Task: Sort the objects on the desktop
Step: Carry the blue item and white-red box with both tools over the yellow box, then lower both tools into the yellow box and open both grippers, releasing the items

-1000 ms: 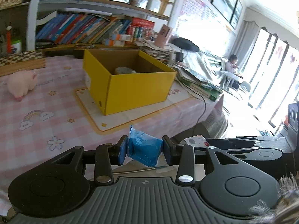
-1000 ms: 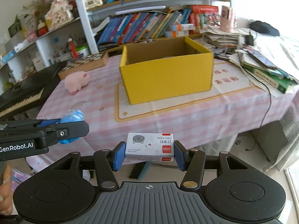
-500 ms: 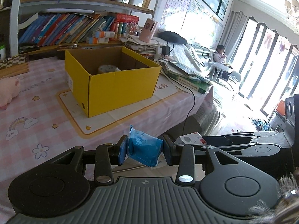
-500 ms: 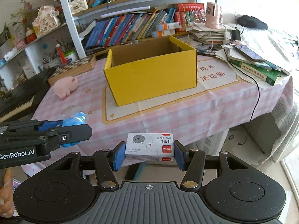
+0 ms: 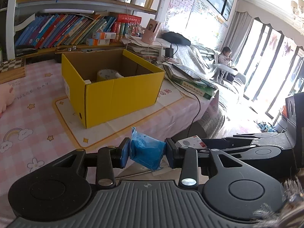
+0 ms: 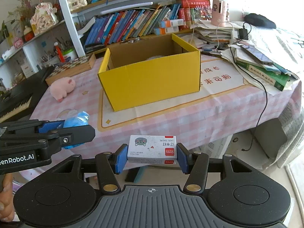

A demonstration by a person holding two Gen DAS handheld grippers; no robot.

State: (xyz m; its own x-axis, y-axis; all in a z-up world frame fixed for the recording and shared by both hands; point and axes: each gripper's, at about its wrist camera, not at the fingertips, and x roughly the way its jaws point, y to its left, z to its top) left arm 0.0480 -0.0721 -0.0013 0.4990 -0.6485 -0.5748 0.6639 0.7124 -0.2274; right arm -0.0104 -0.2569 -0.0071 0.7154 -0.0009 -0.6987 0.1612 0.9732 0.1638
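My left gripper [image 5: 147,153] is shut on a blue plastic packet [image 5: 146,152], held above the table's near edge. My right gripper [image 6: 152,154] is shut on a small white and red staples box [image 6: 152,149], held in front of the table. From the right wrist view the left gripper [image 6: 57,133] and its blue packet [image 6: 77,118] show at the left. An open yellow cardboard box [image 5: 112,87] [image 6: 152,81] stands on a mat in the middle of the table, ahead of both grippers. Inside it lies a tape roll [image 5: 106,74].
A pink plush pig [image 6: 61,87] lies left of the box on the pink checked tablecloth [image 5: 28,117]. A chessboard box [image 6: 71,68] and bookshelves stand behind. Stacked books and papers [image 6: 266,66] with a black cable [image 6: 264,98] fill the right side. A person [image 5: 225,56] sits by the windows.
In both views the yellow box has drawn nearer and shifted sideways as the grippers moved along the table edge. Both grips are unchanged.
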